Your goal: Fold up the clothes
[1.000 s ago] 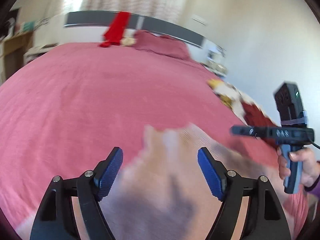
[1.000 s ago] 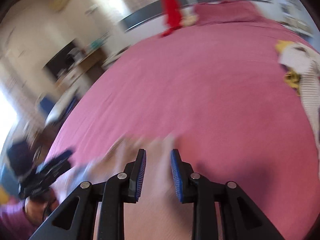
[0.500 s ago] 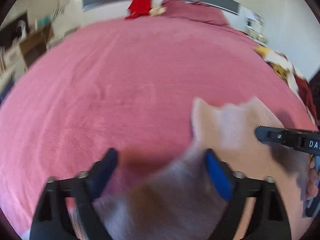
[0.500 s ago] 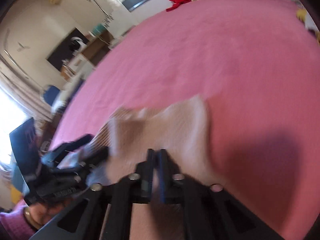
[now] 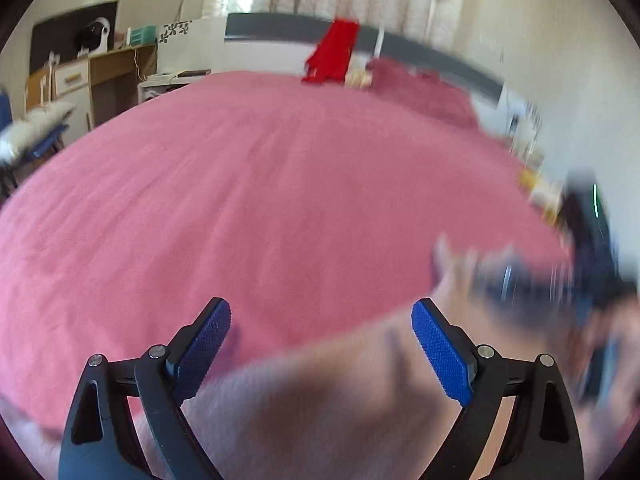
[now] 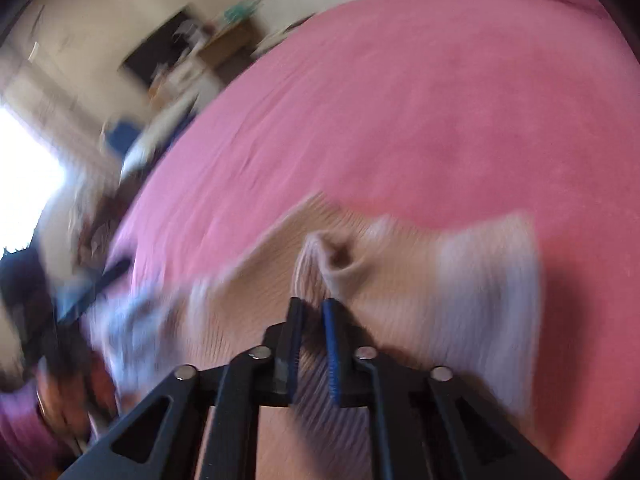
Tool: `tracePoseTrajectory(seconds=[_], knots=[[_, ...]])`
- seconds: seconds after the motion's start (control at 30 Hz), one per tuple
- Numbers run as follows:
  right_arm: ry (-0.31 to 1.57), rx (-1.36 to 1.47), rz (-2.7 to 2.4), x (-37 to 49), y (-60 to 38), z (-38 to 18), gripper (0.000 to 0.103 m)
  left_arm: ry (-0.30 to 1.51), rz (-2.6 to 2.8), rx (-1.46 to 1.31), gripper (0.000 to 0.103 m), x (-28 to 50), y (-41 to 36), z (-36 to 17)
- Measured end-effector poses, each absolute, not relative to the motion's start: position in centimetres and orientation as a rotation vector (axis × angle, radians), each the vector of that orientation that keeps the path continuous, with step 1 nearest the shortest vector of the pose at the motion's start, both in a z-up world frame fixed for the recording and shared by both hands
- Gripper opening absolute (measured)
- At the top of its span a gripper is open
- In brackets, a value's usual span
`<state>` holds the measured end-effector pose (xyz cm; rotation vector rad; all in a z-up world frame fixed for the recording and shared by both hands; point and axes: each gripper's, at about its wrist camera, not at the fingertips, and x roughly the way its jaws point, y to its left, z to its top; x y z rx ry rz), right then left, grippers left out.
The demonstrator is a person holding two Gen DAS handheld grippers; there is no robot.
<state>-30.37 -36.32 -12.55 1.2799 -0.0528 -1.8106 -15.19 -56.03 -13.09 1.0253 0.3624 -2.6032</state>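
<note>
The right gripper (image 6: 314, 320) pinches a fold of the beige ribbed garment (image 6: 404, 280) near the bed's (image 5: 280, 184) front edge, while the left gripper (image 5: 320, 332) gapes wide, holding nothing.

A pink-covered bed (image 5: 260, 200) carries a beige ribbed garment (image 6: 420, 264), with a red cloth (image 5: 334, 54) at its far end.

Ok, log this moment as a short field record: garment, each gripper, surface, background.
garment: beige ribbed knit top, blurred by motion, lying on the bed
right gripper: shut on the top's fabric
left gripper: open, jaws wide apart over the near edge of the top, holding nothing
surface: pink bedspread
background: red garment draped at the headboard; wooden desk on the left
</note>
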Motion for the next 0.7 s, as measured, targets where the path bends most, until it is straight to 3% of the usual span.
tracePoseTrajectory(seconds=[0.07, 0.1, 0.13, 0.23, 0.5, 0.7], knots=[[-0.108, 1.302, -1.922, -31.6, -35.5, -11.5, 0.008, 0.376, -2.526, 1.078, 0.094, -14.2, -56.6, -14.6], [-0.135, 1.297, -1.948, -31.7, -35.1, -10.7, 0.019, 0.409, -2.524, 1.063, 0.094, -13.0, -57.0, -14.7], [-0.162, 1.27, -1.92, -31.1, -34.7, -9.6, 0.022, 0.431, -2.533, 1.029, 0.094, -11.8, -57.3, -14.4], [-0.157, 1.201, -1.786, -27.2, -34.0, -7.6, 0.022, 0.477, -2.538, 0.979, 0.094, -8.1, -57.9, -13.6], [0.257, 1.235, -1.676, -14.6, -33.2, -9.3, 0.024, 0.764, -2.475, 0.786, 0.094, 4.7, -60.5, -11.1], [0.779, 1.151, -1.639, -6.0, -35.8, -10.1, 0.027, 1.075, -2.14, 0.617, 0.094, 15.3, -68.1, -13.8]])
